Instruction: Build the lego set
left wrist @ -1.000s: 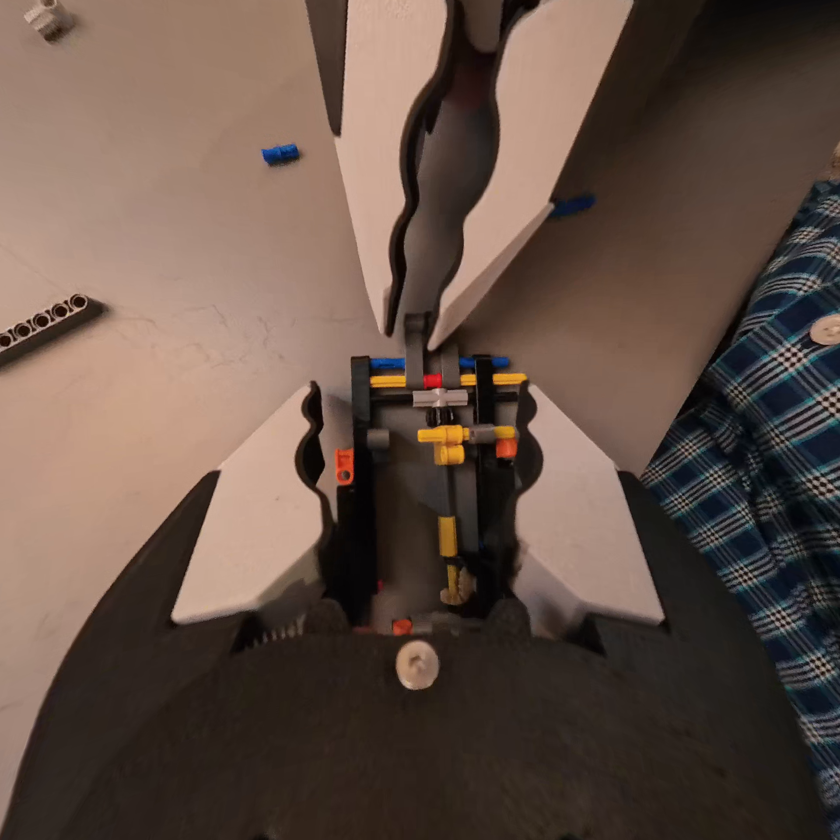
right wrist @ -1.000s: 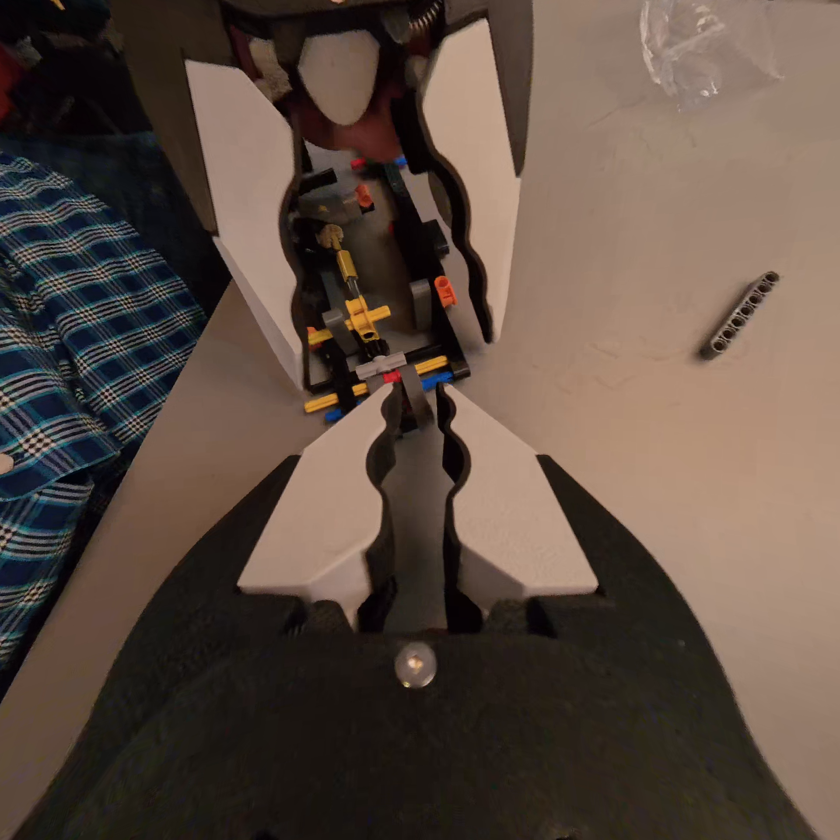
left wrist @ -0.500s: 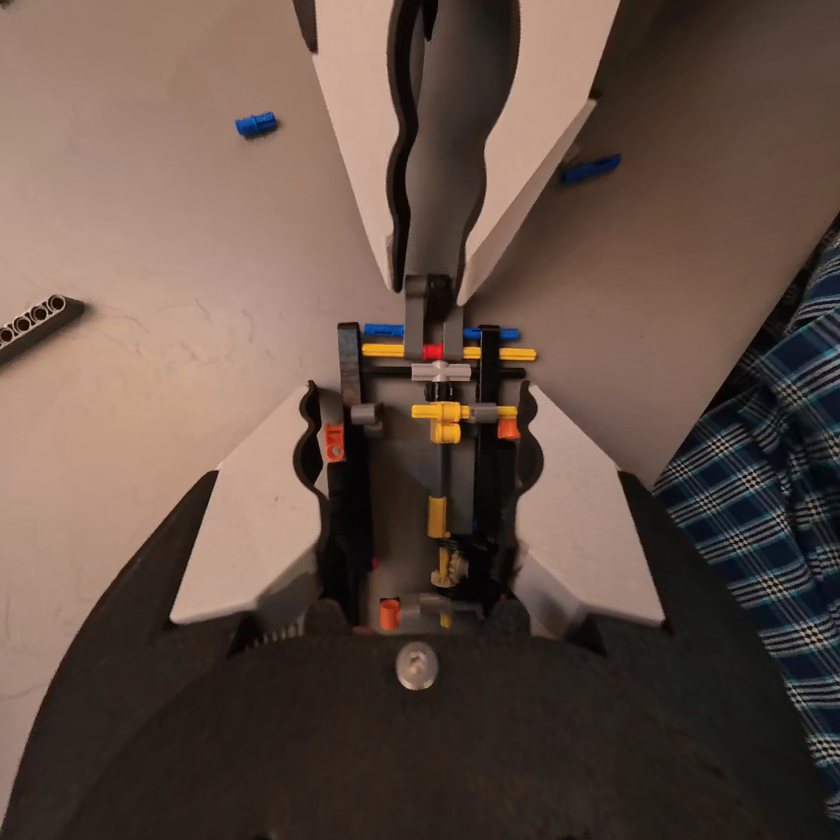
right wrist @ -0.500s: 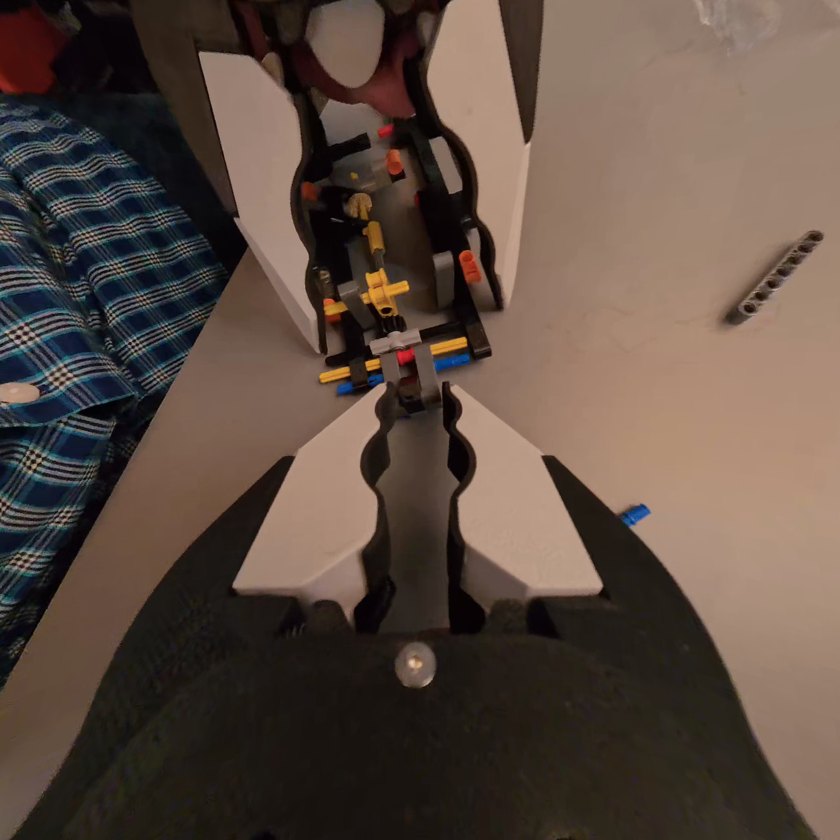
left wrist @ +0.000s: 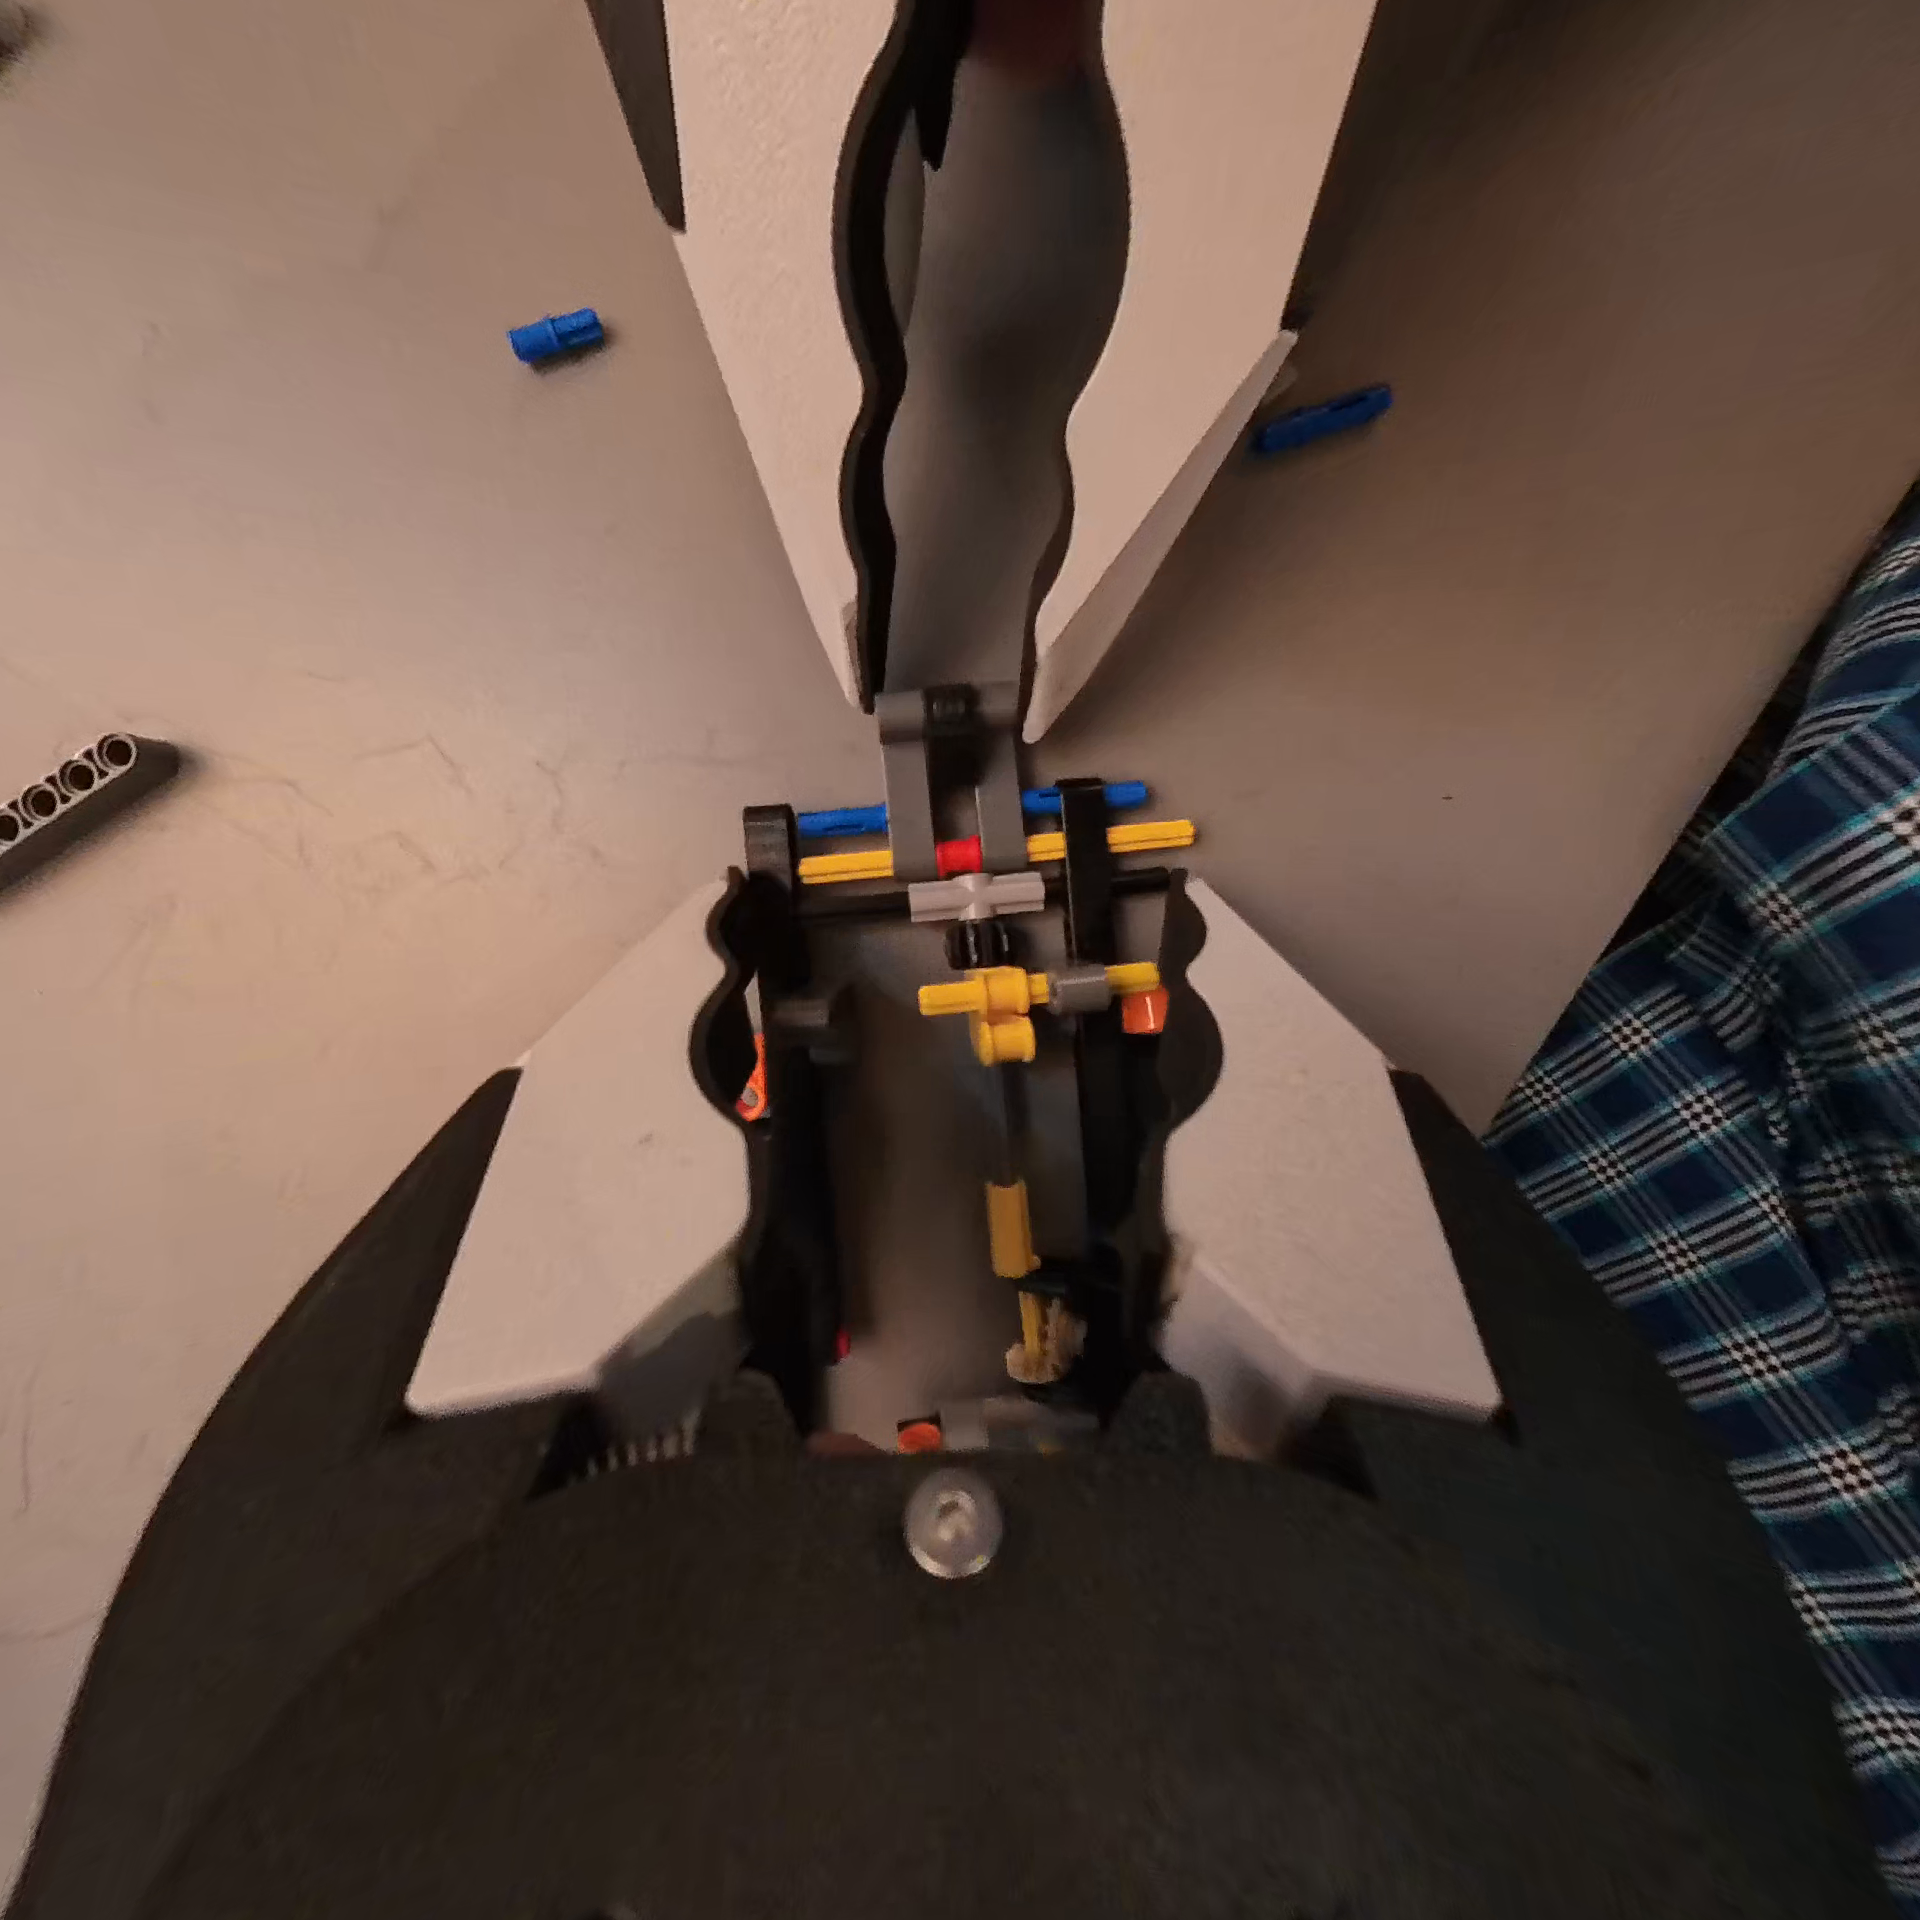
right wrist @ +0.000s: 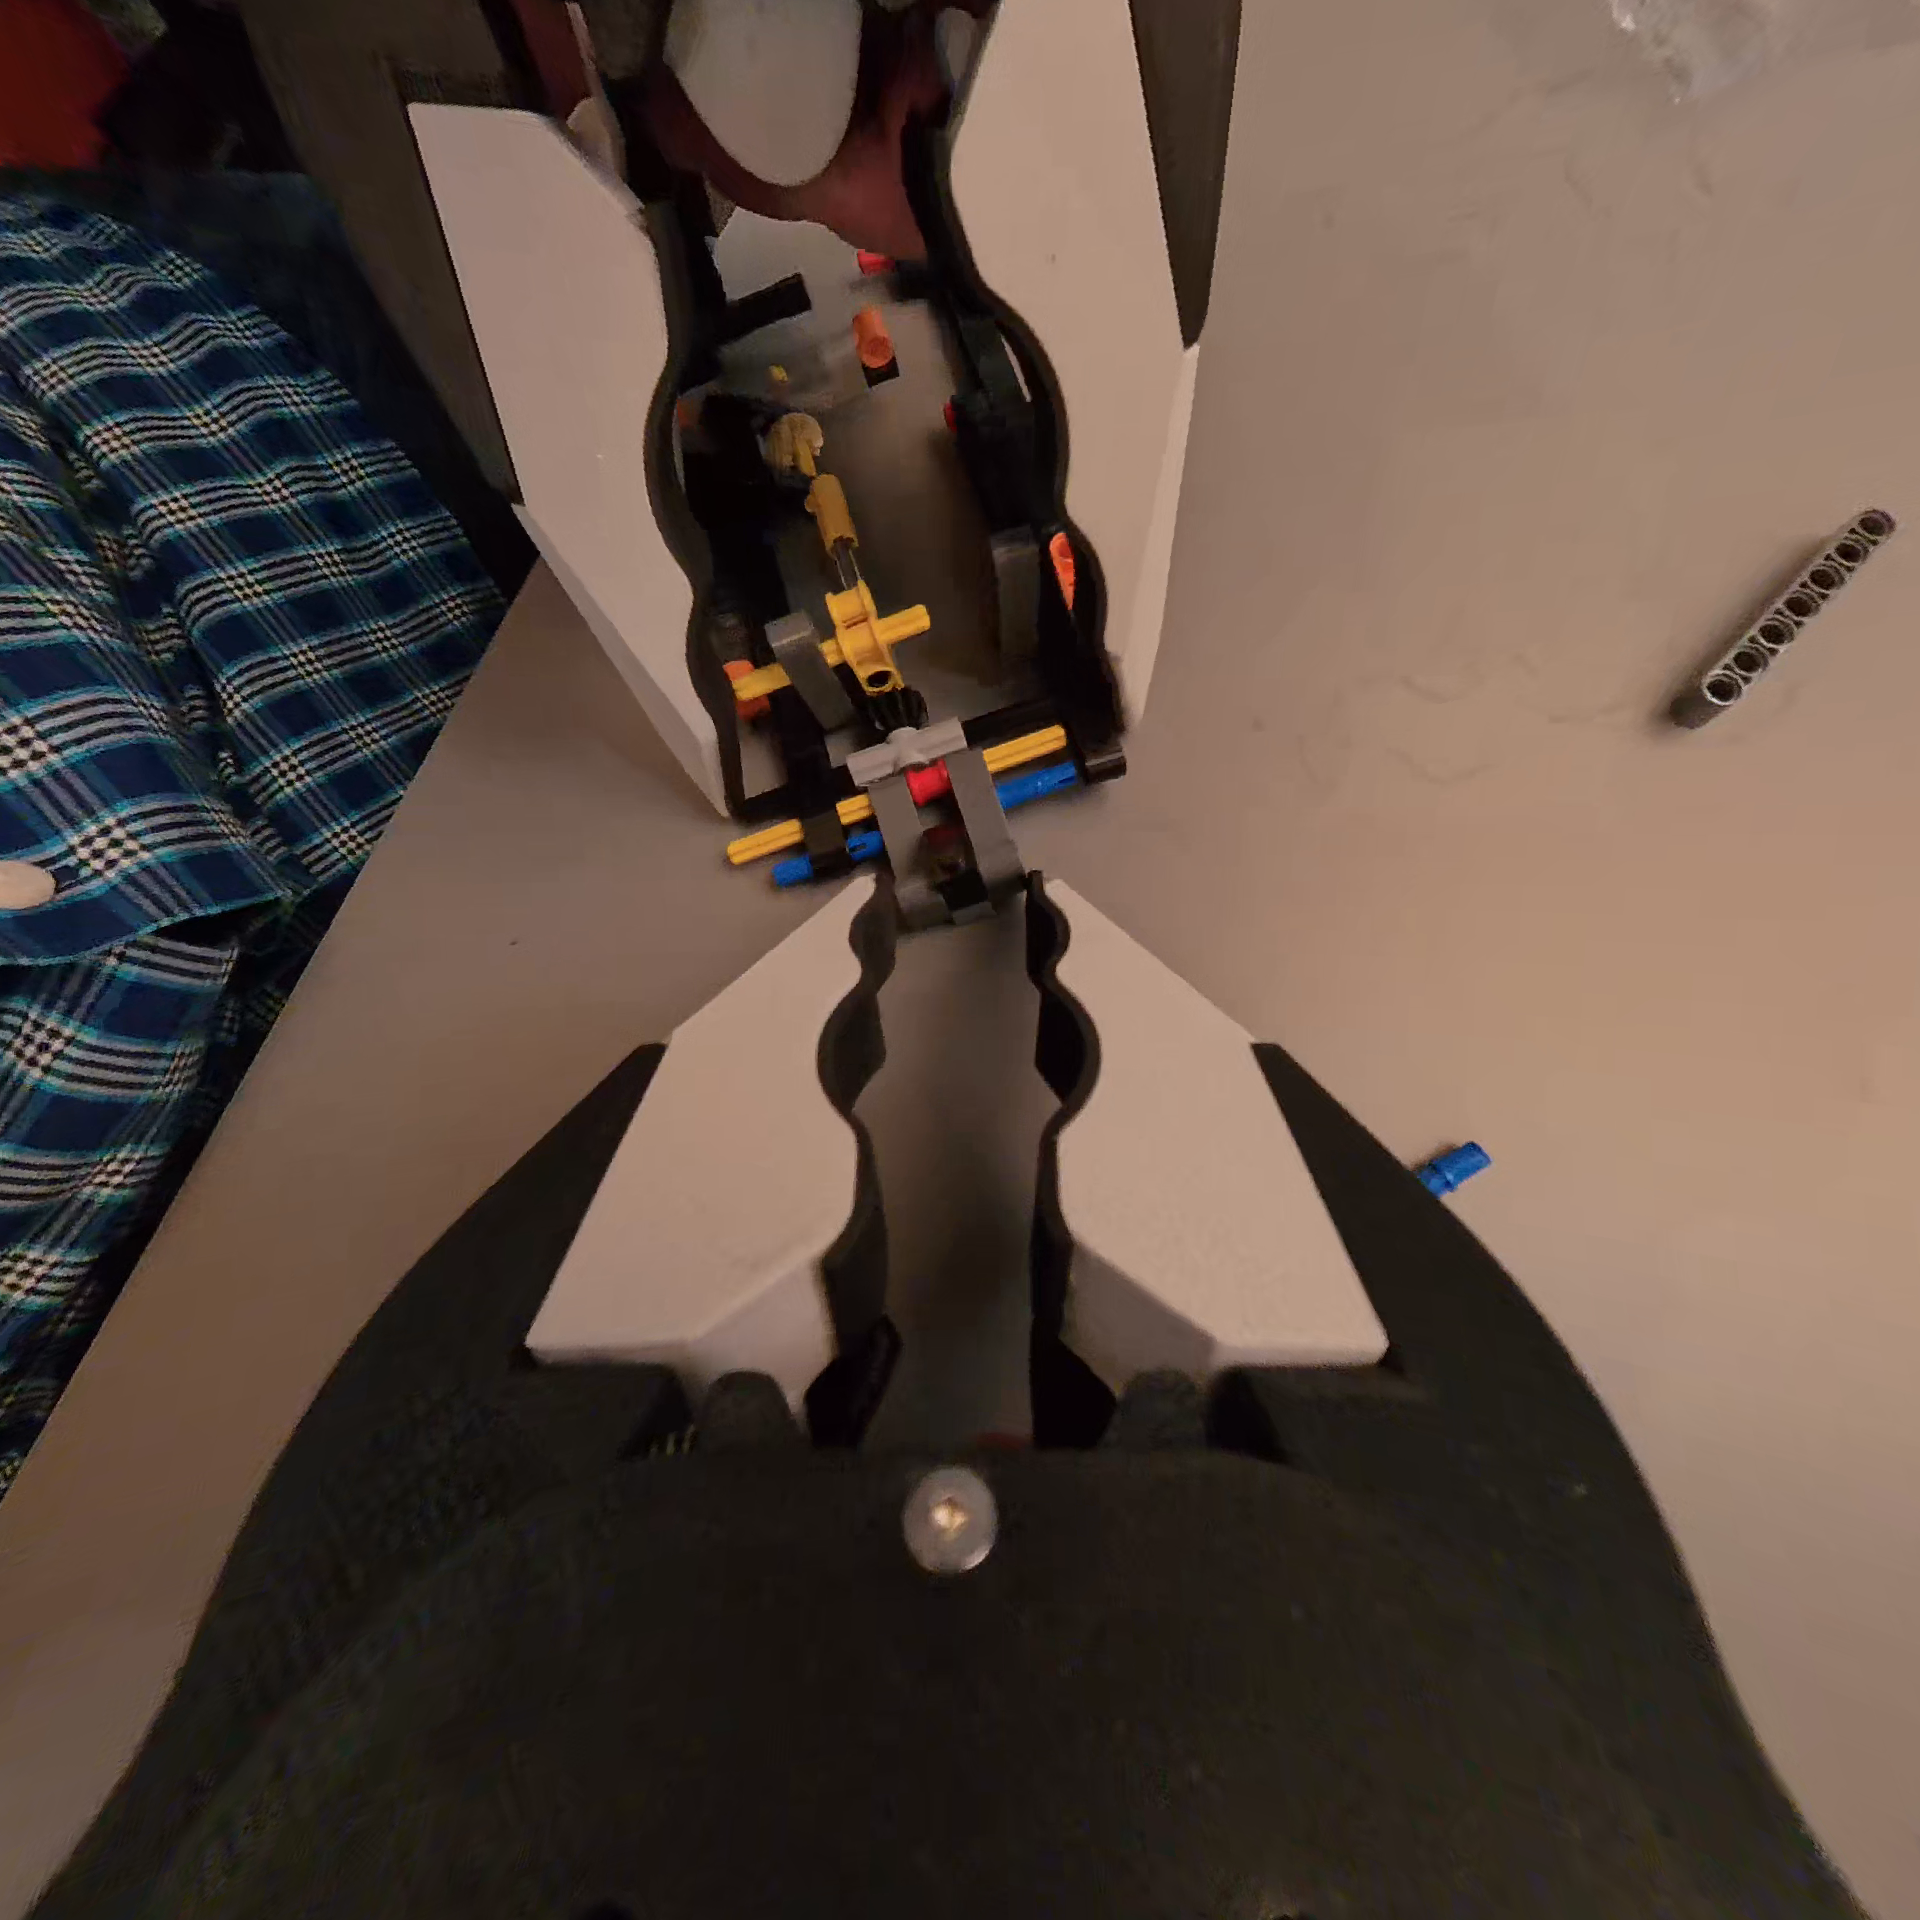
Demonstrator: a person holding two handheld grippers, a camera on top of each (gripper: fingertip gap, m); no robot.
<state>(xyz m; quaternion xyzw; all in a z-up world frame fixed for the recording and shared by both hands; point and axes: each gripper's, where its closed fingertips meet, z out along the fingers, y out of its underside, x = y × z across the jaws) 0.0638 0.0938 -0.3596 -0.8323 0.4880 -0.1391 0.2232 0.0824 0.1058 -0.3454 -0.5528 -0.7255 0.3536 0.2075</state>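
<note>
Beige tabletop (left wrist: 312, 582): left hand-held gripper (left wrist: 951, 1039) clamped lego frame (left wrist: 1081, 935); right hand-held gripper (right wrist: 951, 904) pinched grey fork piece (right wrist: 940, 831). Skewed push risked popping axles.

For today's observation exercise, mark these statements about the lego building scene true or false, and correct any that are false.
1. The left tool is shut on the lego frame. True.
2. The right tool grips the grey forked piece at the frame's end. True.
3. The grey beam with holes is held in a tool. False: it lies loose on the table, apart from both tools.
4. No loose blue pins are on the table. False: a blue pin lies on it in the left wrist view, and another blue pin beside the right tool.
5. Blue checked cloth lies beside the table edge. True.
</note>
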